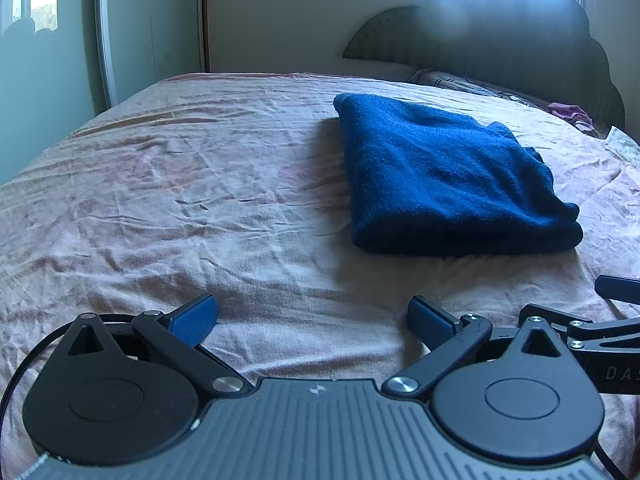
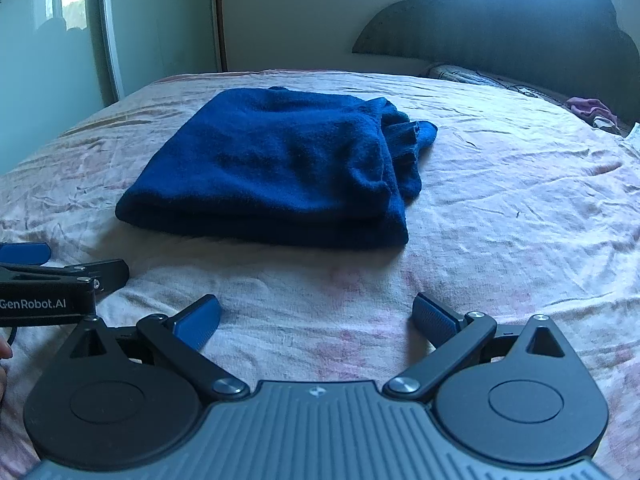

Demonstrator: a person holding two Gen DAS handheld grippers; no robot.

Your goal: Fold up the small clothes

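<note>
A dark blue knit garment [image 1: 444, 172] lies folded into a thick rectangle on the pink bed sheet [image 1: 180, 184]. In the right wrist view the same garment [image 2: 276, 168] shows a ribbed cuff sticking out at its right side. My left gripper [image 1: 312, 320] hovers over the sheet a little short of the garment and to its left, open, with nothing between its blue pads. My right gripper [image 2: 316, 320] is also open and empty, just in front of the garment's near fold. The left gripper's side [image 2: 48, 280] shows at the left edge of the right wrist view.
A dark scalloped headboard [image 1: 520, 40] stands at the far right, with patterned pillows [image 1: 460, 82] and a purple cloth [image 1: 568, 112] below it. A glass sliding door [image 1: 48, 60] runs along the left wall. Rumpled sheet [image 2: 520, 220] spreads to the garment's right.
</note>
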